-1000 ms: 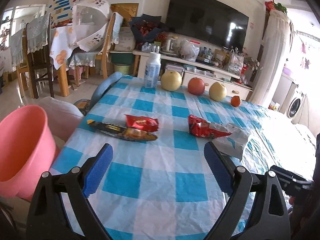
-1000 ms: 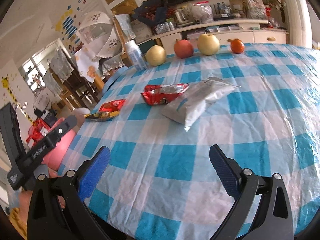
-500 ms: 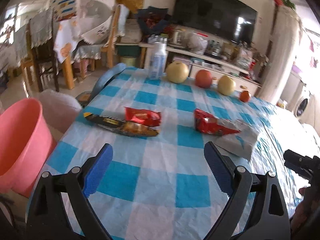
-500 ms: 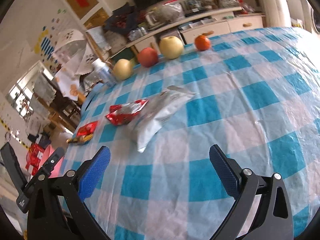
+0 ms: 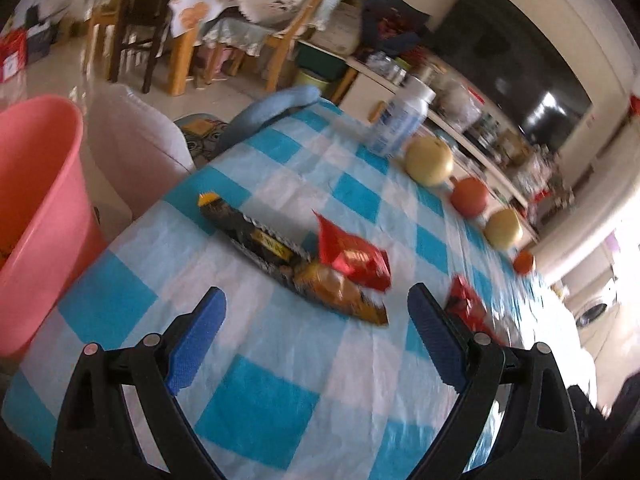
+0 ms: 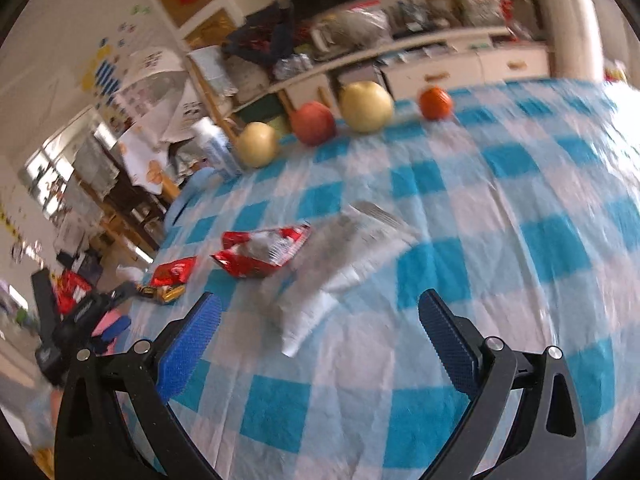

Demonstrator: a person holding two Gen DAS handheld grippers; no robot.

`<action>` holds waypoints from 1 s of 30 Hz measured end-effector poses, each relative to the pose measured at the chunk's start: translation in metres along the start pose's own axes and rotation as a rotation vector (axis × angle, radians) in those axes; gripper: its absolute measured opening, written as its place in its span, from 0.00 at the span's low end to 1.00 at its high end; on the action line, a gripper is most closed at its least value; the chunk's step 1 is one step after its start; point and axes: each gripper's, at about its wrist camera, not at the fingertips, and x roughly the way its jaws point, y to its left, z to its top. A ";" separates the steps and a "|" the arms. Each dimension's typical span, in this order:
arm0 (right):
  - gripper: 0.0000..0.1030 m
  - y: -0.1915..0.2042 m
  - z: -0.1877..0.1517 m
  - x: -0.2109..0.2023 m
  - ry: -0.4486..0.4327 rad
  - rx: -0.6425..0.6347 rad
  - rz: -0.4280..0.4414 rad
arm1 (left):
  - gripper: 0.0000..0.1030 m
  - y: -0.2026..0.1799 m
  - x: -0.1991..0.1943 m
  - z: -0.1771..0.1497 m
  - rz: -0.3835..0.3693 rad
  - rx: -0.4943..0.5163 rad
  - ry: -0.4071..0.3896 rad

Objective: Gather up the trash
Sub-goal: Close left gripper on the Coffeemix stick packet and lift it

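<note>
Still at the start of picking up trash: nothing grabbed yet, nothing carried. Left tongs spread wide and empty, low over the blue-and-white checked counter, tilted to one side, aimed at the wrappers just ahead. Right in front, a long black-and-yellow snack wrapper lying flat, with a small red packet touching its far side. A bit further right, another red wrapper, blurry. Off the counter's left edge, a pink bucket, likely the place for the trash. Right tongs also spread wide and empty, hanging over the counter. Just ahead of them, a white-and-grey bag lying flat, touching a red-and-silver wrapper on its left. Next, probably: go lower, get one blue pad on each side of a wrapper, squeeze, lift, then drop in the bucket. Thin and flat, so easy to slip. Far back, not trash: a white bottle, two yellow pears, a red apple, a small orange.
</note>
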 end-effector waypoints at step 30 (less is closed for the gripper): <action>0.95 0.031 0.014 0.028 0.021 -0.198 0.078 | 0.55 -0.073 0.062 -0.008 -0.035 0.357 0.161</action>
